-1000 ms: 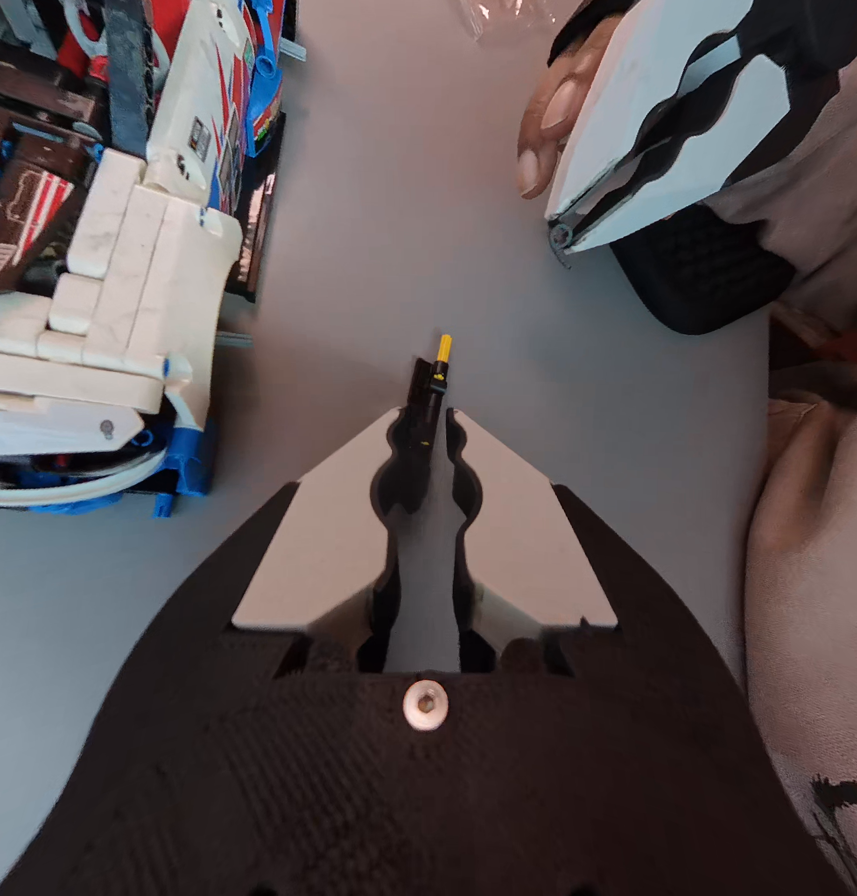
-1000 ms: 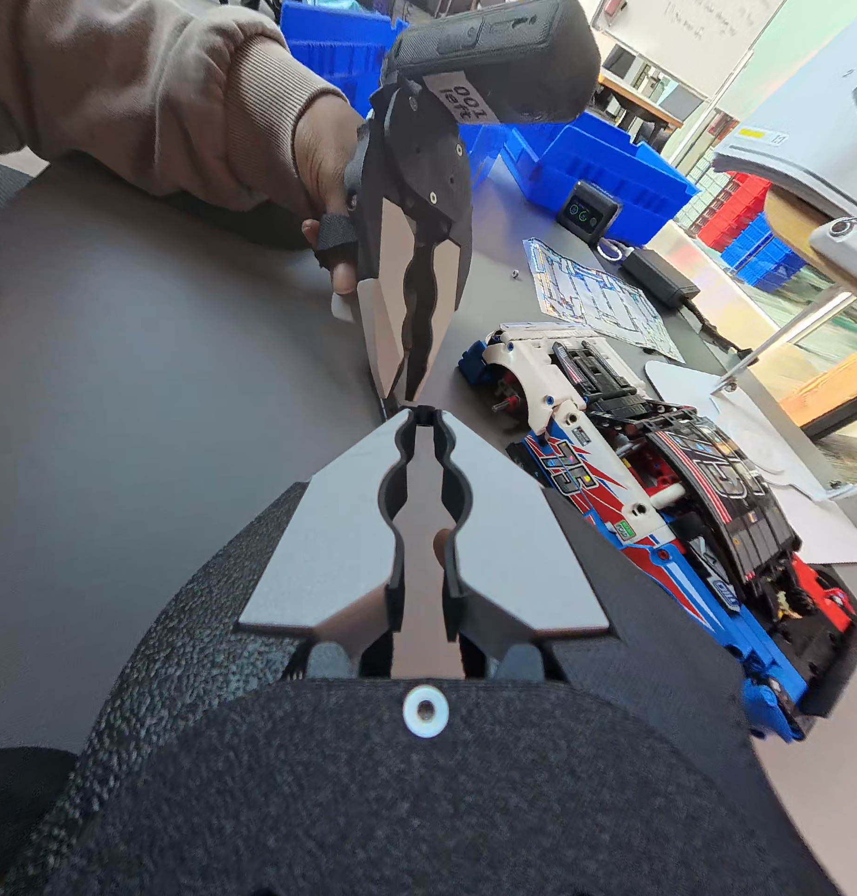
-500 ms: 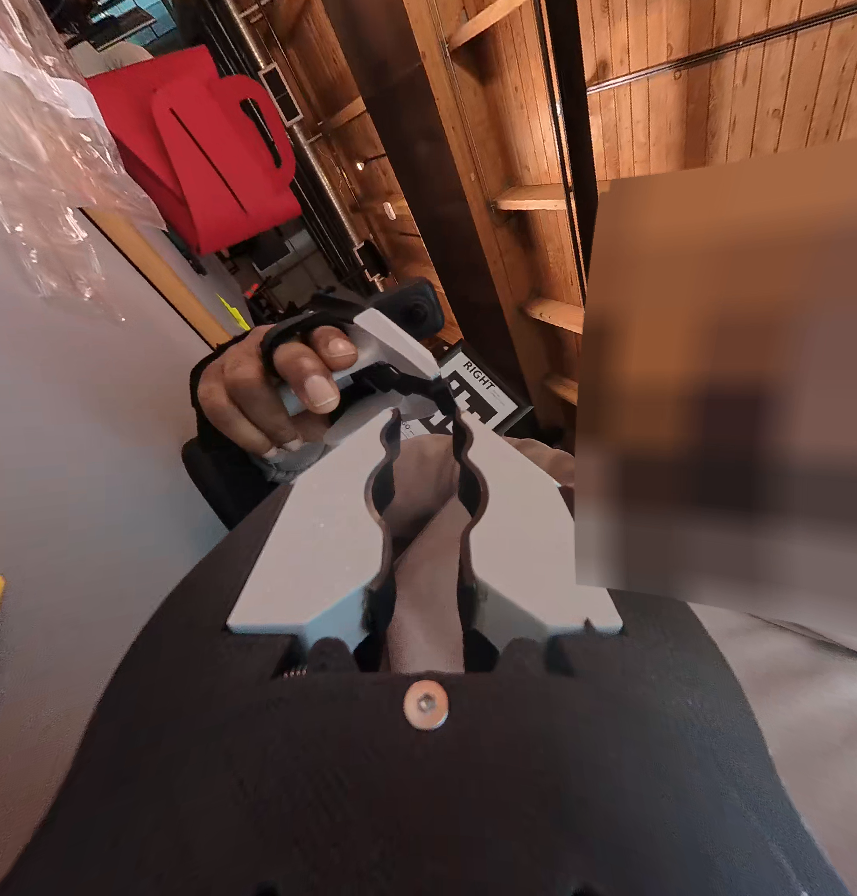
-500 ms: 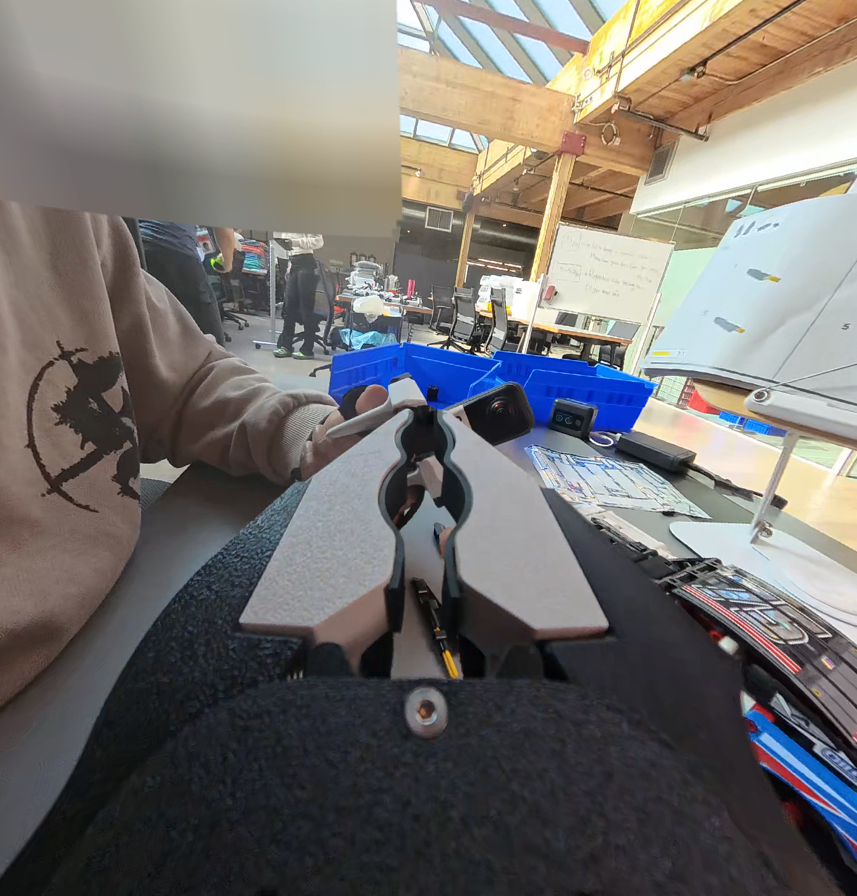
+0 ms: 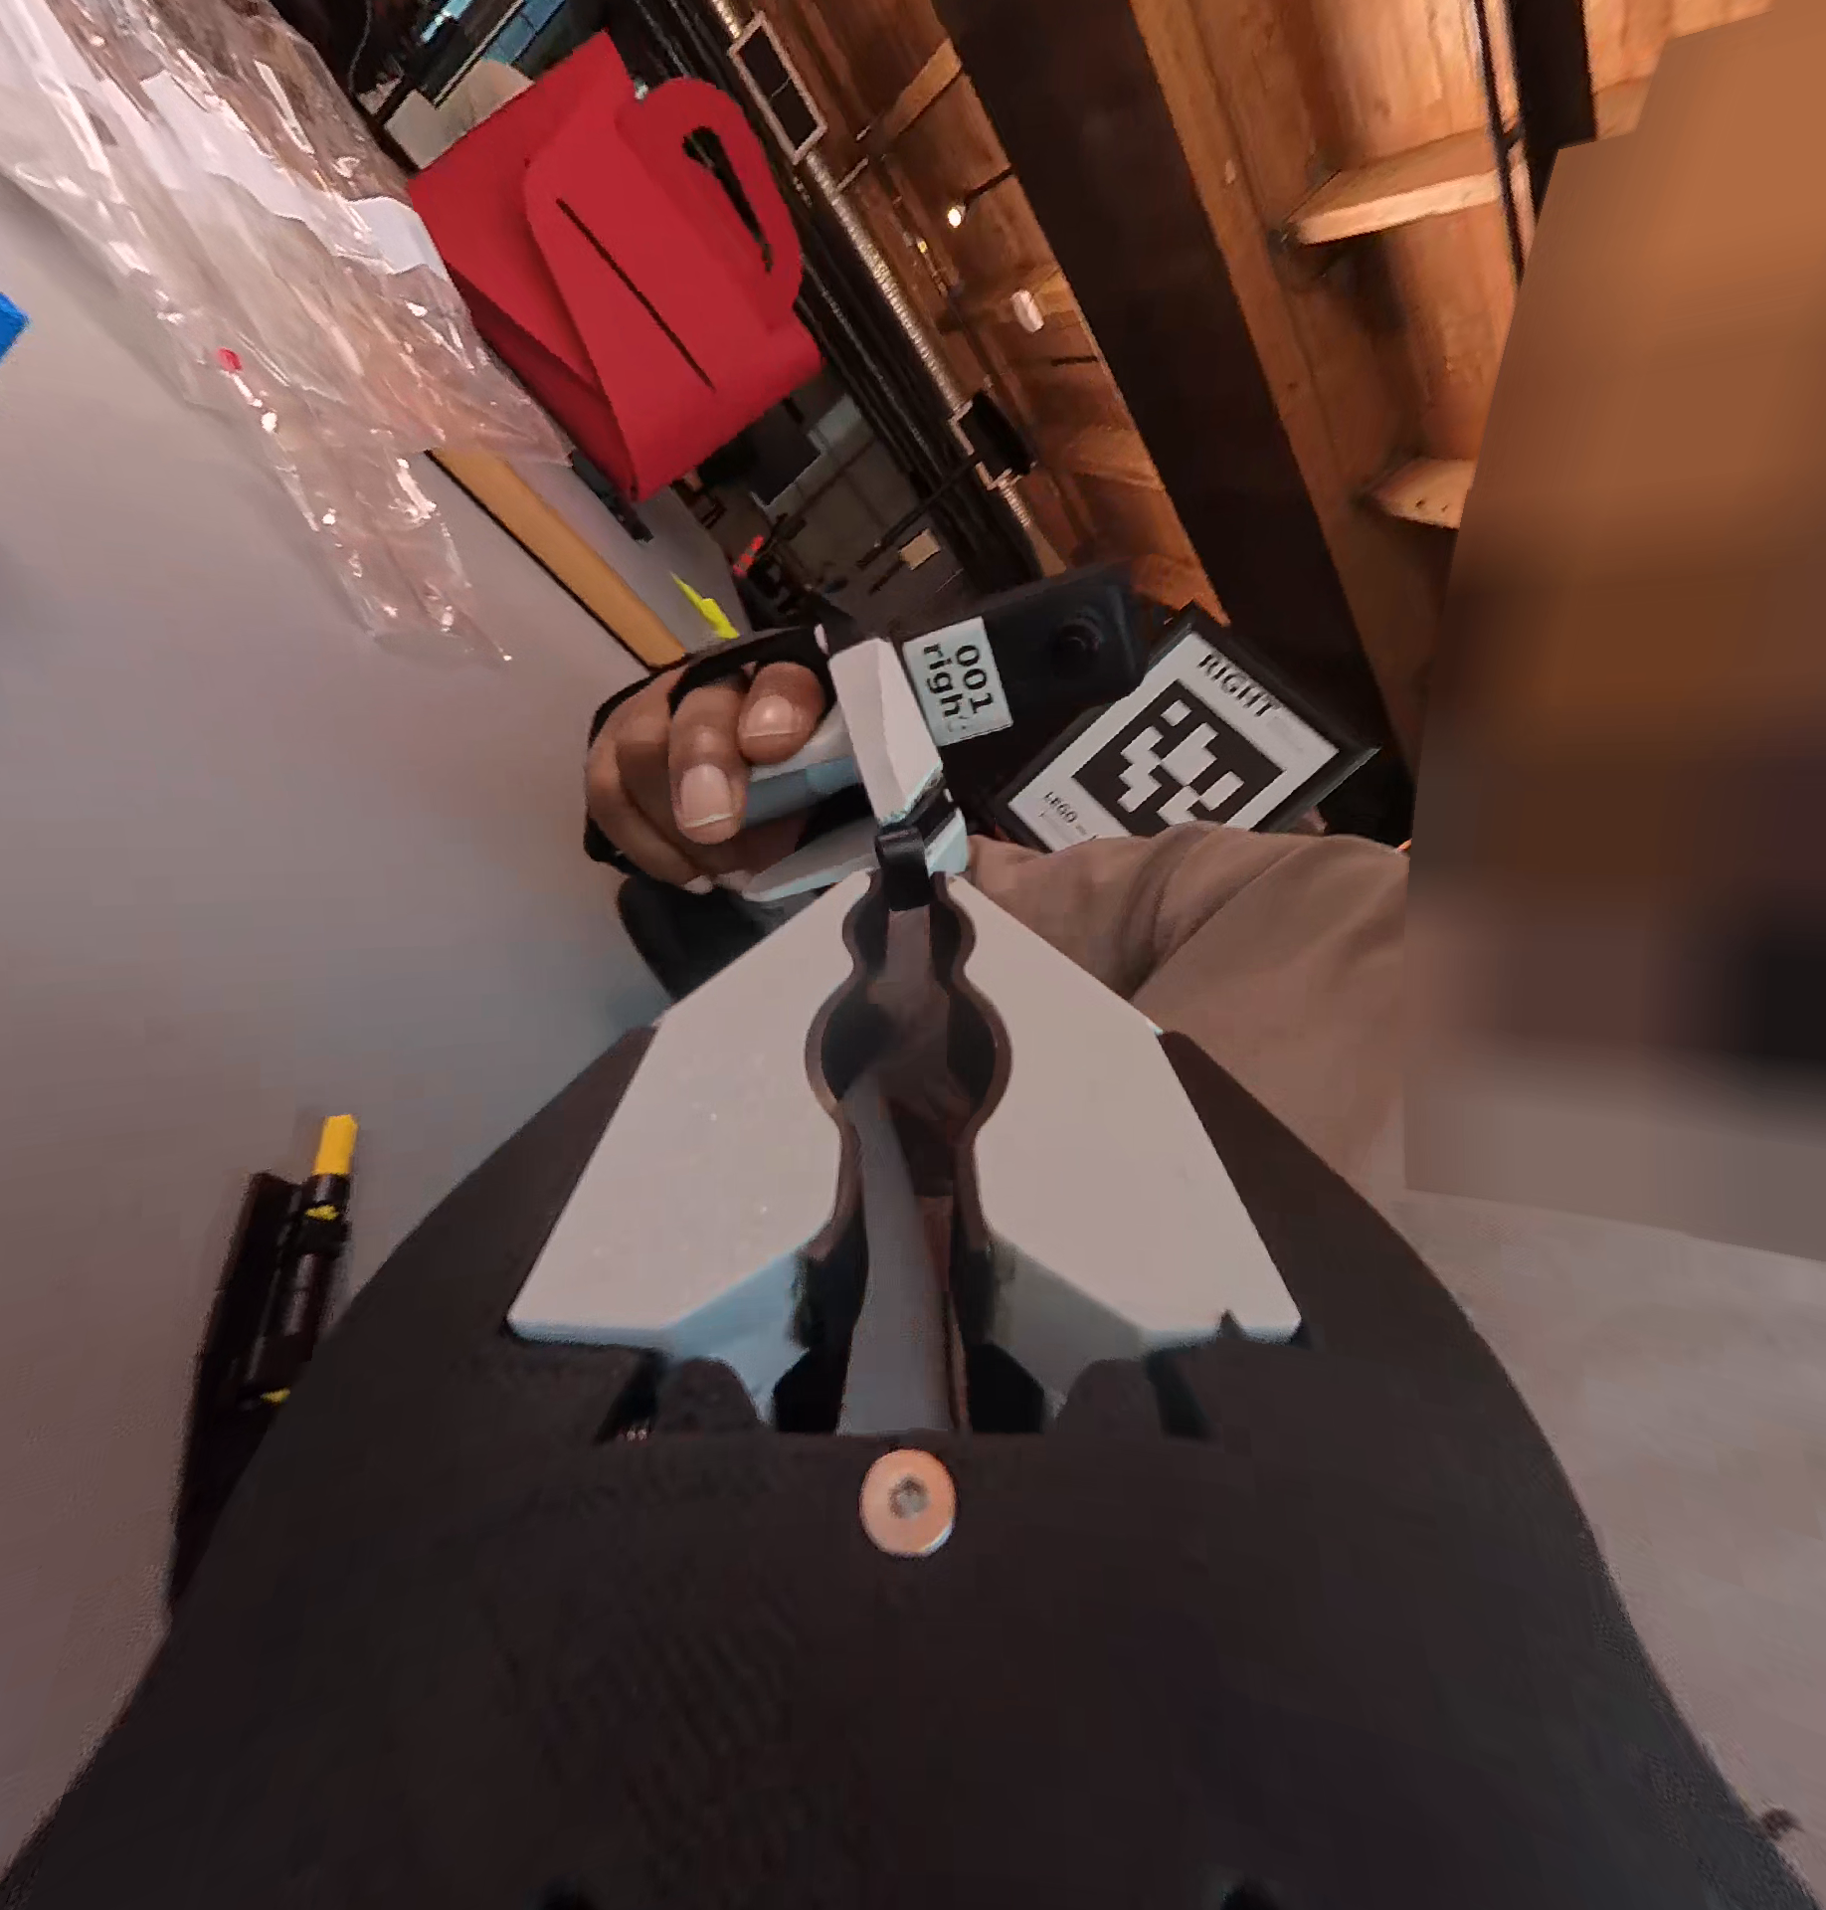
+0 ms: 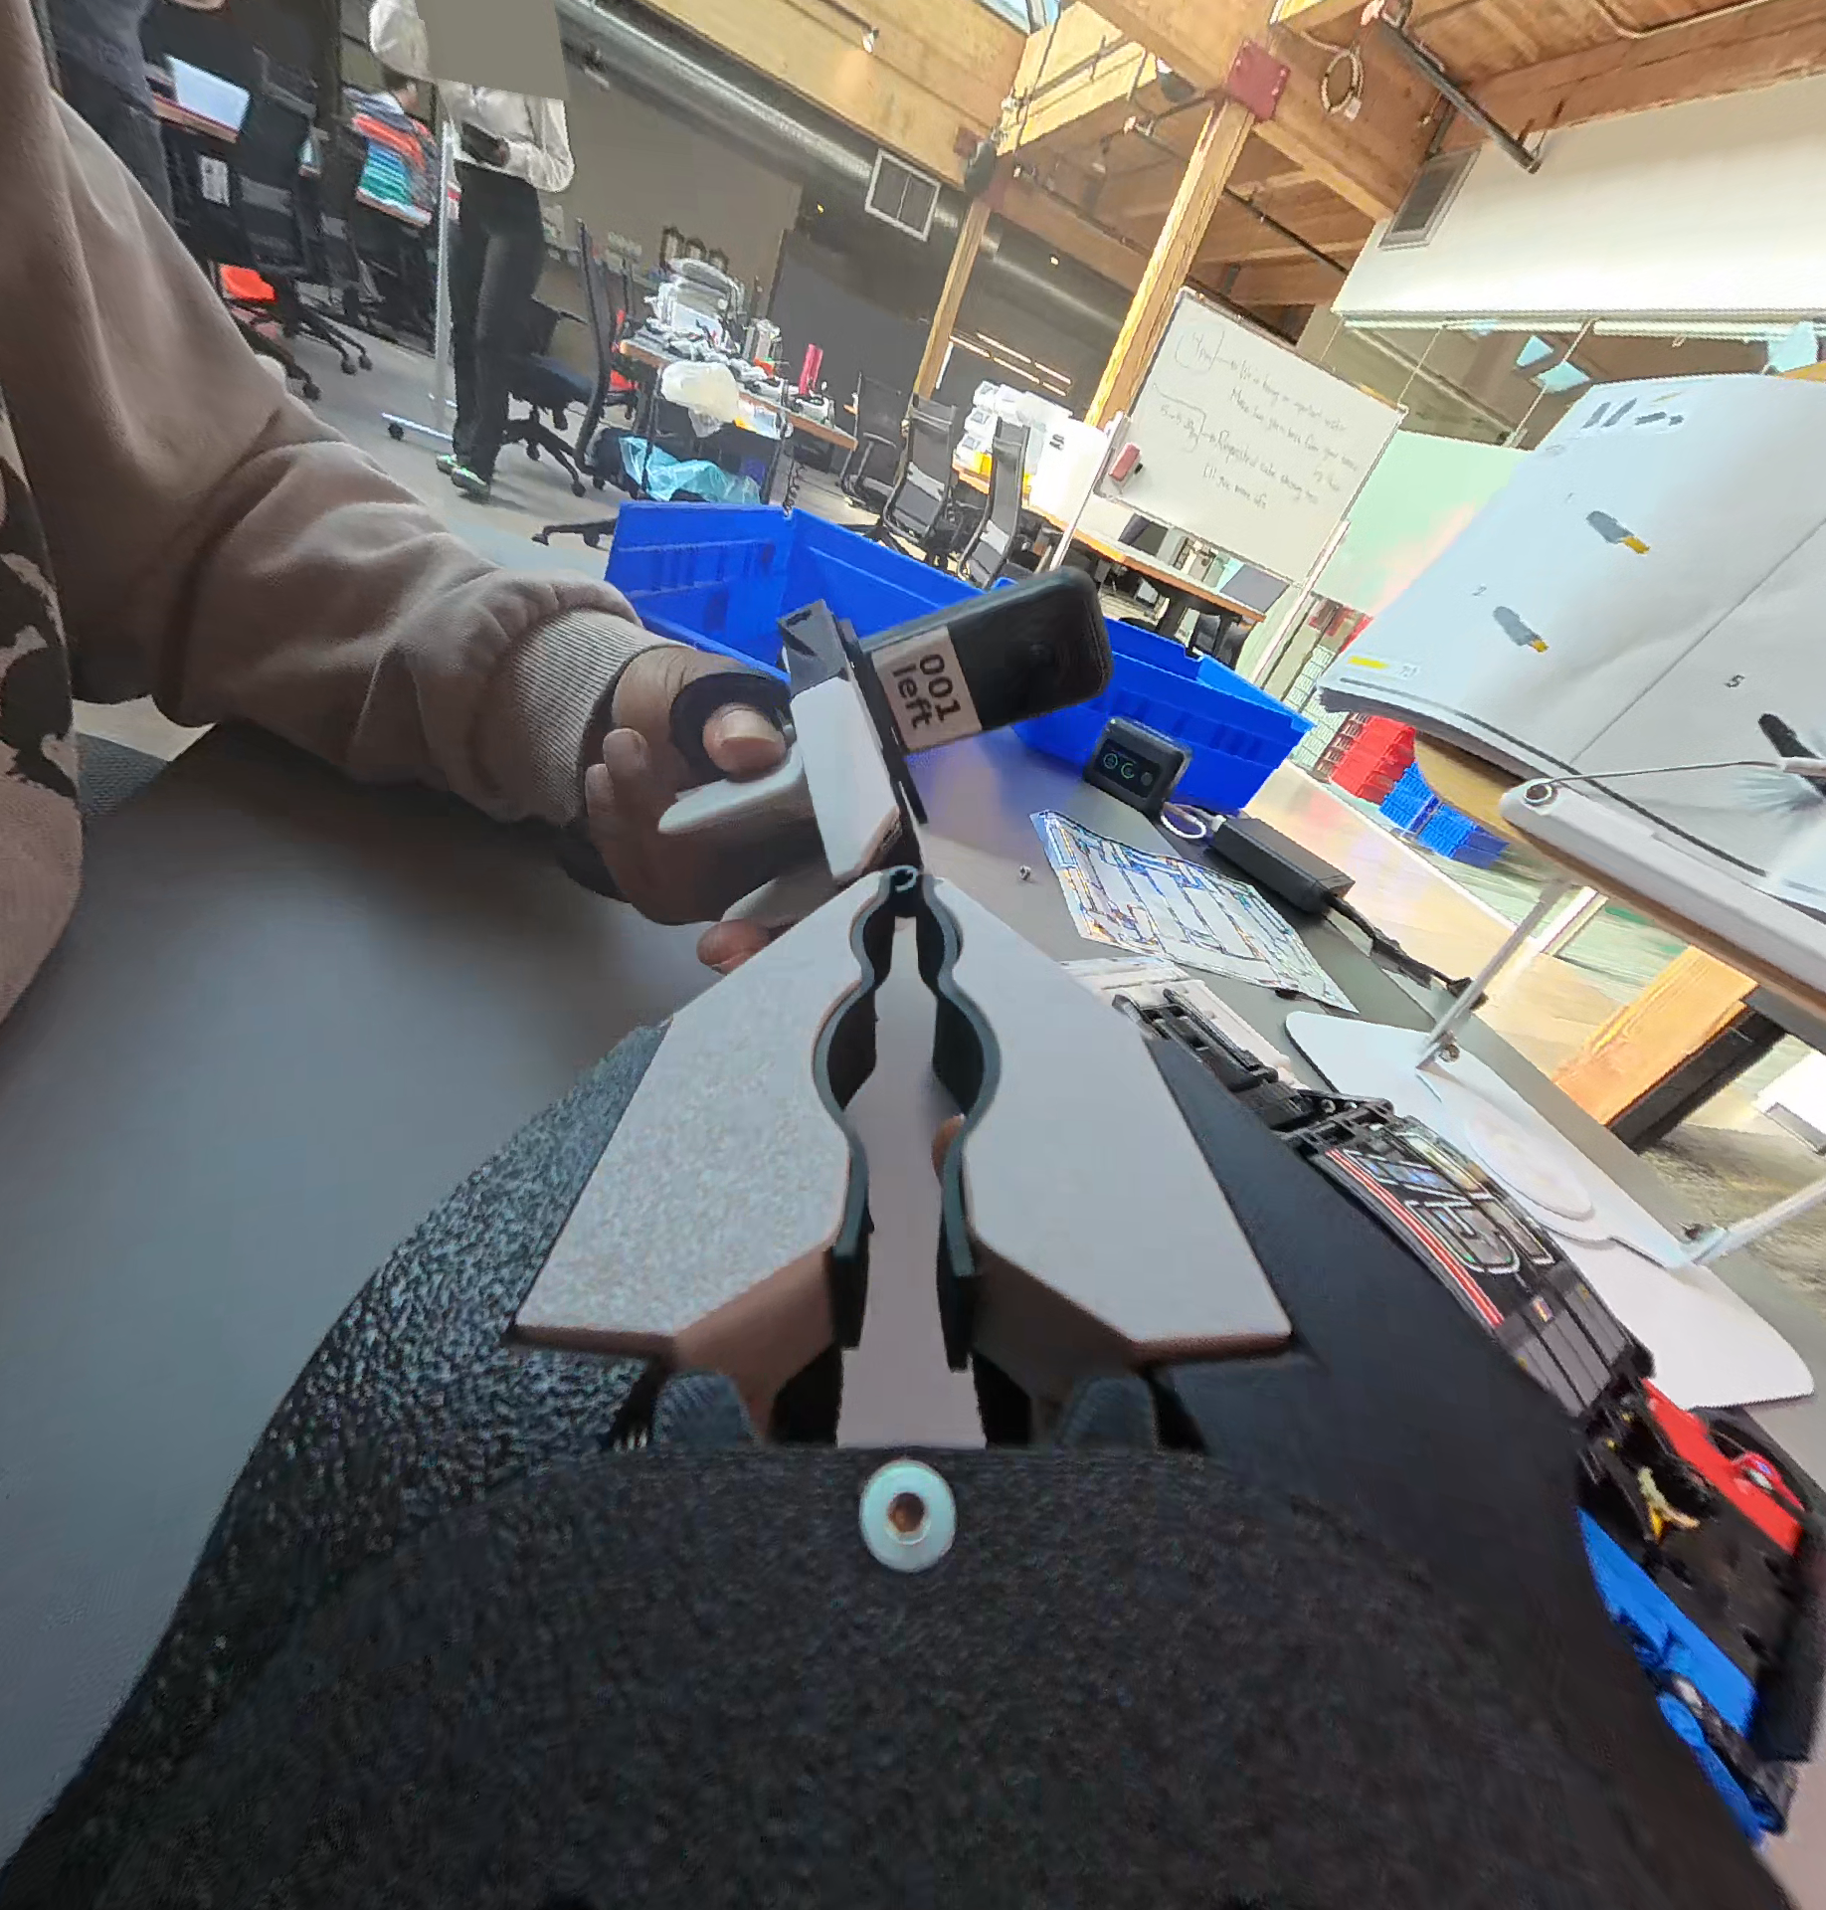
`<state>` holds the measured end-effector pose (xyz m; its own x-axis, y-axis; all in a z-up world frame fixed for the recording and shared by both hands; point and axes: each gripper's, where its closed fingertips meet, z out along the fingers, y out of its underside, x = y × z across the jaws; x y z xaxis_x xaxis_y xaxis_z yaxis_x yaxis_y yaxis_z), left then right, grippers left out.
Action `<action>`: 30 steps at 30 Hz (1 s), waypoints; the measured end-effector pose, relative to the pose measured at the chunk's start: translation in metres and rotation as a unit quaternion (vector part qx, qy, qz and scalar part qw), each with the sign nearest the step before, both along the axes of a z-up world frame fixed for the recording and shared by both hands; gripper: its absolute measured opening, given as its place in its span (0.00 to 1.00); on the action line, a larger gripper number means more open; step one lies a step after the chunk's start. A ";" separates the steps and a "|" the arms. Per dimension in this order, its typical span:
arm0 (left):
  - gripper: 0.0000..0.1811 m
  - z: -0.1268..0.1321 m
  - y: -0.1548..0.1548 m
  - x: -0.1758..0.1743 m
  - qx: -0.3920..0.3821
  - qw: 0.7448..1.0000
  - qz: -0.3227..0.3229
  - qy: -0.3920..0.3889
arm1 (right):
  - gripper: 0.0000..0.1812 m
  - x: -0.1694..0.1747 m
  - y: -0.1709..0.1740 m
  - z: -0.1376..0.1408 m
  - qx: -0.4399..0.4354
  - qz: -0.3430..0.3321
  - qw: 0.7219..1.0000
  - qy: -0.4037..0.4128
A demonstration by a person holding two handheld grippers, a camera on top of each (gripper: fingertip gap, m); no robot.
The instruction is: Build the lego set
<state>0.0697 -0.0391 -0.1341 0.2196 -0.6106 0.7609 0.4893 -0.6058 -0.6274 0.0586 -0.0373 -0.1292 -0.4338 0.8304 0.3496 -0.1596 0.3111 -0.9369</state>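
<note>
We hold both grippers up off the table, facing each other tip to tip, so this looks like a hand-over or joining step in the car build. Our right gripper (image 6: 901, 887) has its jaws pressed together at the tips on a small black piece (image 6: 901, 881), a little ring-ended part that also shows in the left wrist view just ahead of the left tips. Our left gripper (image 5: 904, 899) has its jaws nearly together, only a thin slit between the tips; we cannot tell whether they already grip that same black piece (image 5: 901, 866) or just touch it. A black rod with a yellow end (image 5: 299, 1256) lies loose on the grey table (image 5: 217, 879), low beside the left gripper and apart from both. The half-built car (image 6: 1488, 1261), black, red and blue, sits on the table to the right of the right gripper, with the open instruction book (image 6: 1612, 579) on a stand behind it. Next we judge that one gripper must take a firm hold of the small piece before the other lets go, then carry it to the rod or to the car
</note>
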 end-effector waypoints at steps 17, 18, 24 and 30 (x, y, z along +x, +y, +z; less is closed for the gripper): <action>0.03 -0.067 0.010 -0.028 0.104 0.875 0.077 0.466 | 0.05 -0.016 0.014 -0.044 -0.072 -0.030 0.982 -0.173; 0.03 -0.067 0.009 -0.028 0.105 0.876 0.074 0.465 | 0.06 -0.016 0.011 -0.045 -0.066 -0.027 0.982 -0.175; 0.03 -0.062 0.009 -0.031 0.136 0.857 0.082 0.490 | 0.06 -0.016 0.010 -0.052 -0.065 -0.027 0.978 -0.195; 0.03 -0.060 0.009 -0.030 0.153 0.848 0.083 0.501 | 0.07 -0.018 0.008 -0.054 -0.081 -0.024 0.974 -0.210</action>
<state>0.0393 -0.0306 -0.1941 0.7644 -0.6430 -0.0464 -0.3198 -0.3157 -0.8934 0.0401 -0.0298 -0.1834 -0.4698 0.8826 0.0137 0.2584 0.1523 -0.9539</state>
